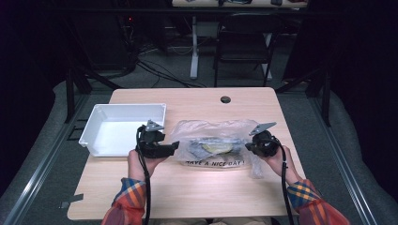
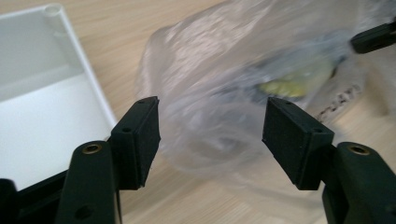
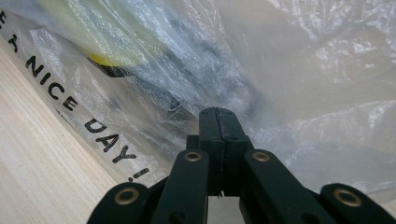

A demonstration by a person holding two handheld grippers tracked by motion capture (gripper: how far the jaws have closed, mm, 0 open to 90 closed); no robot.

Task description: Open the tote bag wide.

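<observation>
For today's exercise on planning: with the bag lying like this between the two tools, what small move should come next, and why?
Probably bring the left tool, open, forward onto the plastic bag and close on its near edge. The right tool looks shut on the bag's other side, so a second grip could spread it.

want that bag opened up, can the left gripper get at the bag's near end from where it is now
Probably yes: the left gripper is open, the plastic bag lies just ahead of its jaws, and only bare table lies between them.
</observation>
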